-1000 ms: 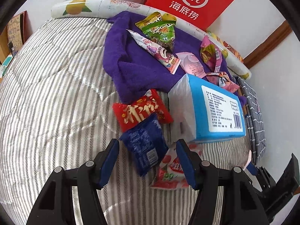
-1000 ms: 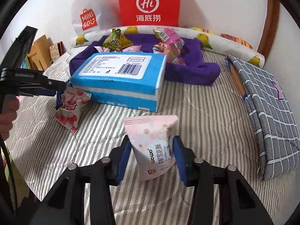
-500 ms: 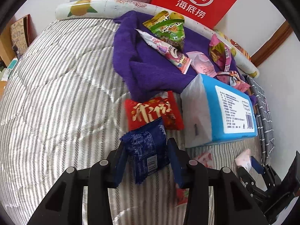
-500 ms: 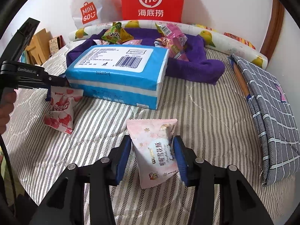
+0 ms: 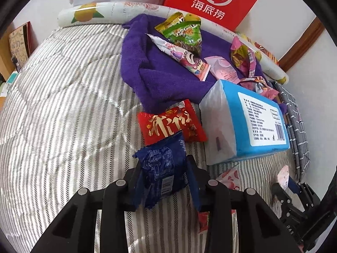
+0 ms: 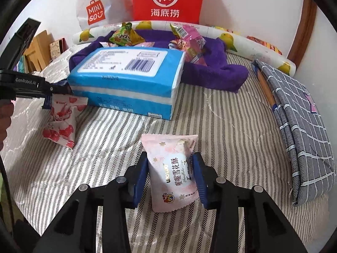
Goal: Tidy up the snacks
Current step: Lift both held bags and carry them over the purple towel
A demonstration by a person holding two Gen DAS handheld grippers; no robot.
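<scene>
My left gripper (image 5: 164,175) is shut on a dark blue snack packet (image 5: 161,168) and holds it above the striped bed. A red snack packet (image 5: 170,124) lies just beyond it. My right gripper (image 6: 171,177) is shut on a pale pink snack packet (image 6: 172,172) above the bed. A red-and-white strawberry packet (image 6: 62,120) lies beside the blue tissue pack (image 6: 128,80). Several more snacks, among them a green packet (image 5: 183,33), rest on the purple towel (image 5: 160,73). The left gripper also shows in the right wrist view (image 6: 47,101).
A red paper bag (image 6: 166,0) and a white Miniso bag (image 6: 94,8) stand against the back wall behind a lemon-print roll (image 5: 101,12). A folded grey checked cloth (image 6: 303,126) lies along the bed's right side. Cardboard boxes (image 6: 40,48) sit at the left.
My left gripper closed on the dark blue packet and lifted it off the bed toward the towel. My right gripper still holds the pink packet and has moved slightly lower.
</scene>
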